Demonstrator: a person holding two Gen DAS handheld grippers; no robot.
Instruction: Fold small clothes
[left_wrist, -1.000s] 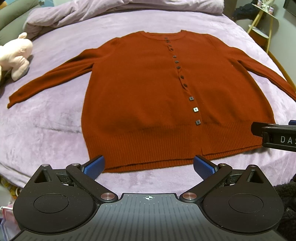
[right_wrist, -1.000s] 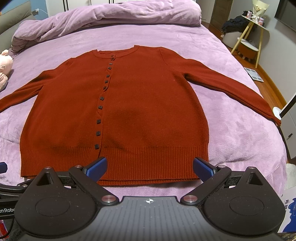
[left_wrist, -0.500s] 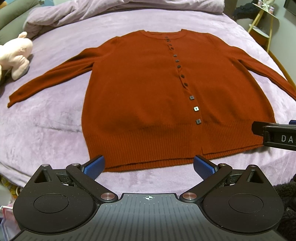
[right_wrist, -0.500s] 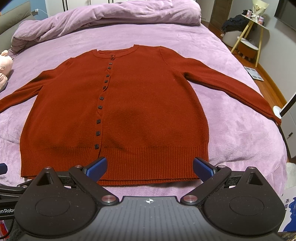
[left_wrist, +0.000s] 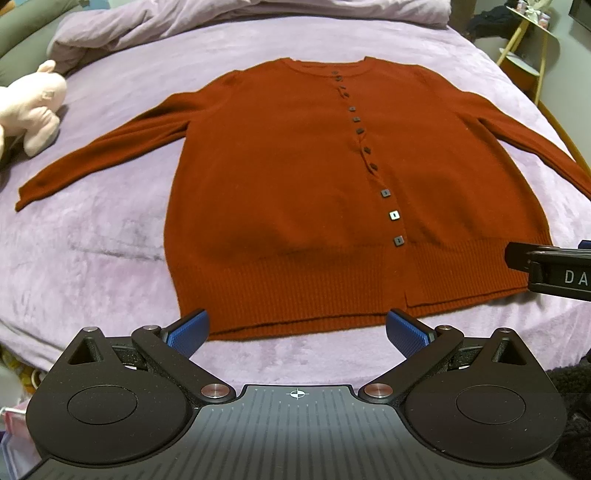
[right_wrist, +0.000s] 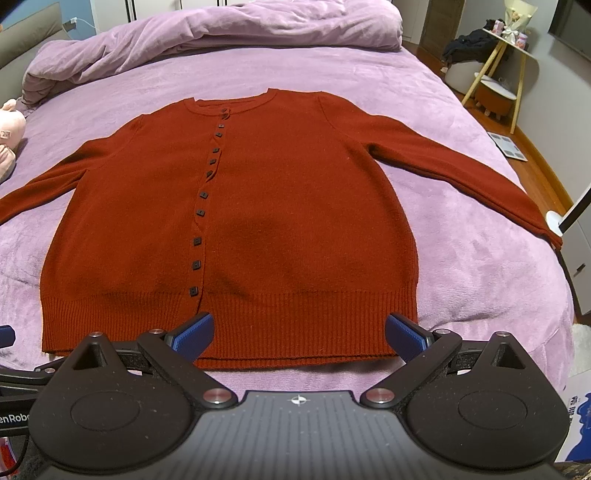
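White letters "DA" show on the black body of the right gripper (left_wrist: 554, 273), cut off by the frame edge. The left gripper (right_wrist: 14, 417) bears the partial word "enRobo", likewise cut off.

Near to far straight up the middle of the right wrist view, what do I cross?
Right gripper with its jaws open → ribbed hem → cardigan body → neckline → bare purple bedspread → bunched duvet.
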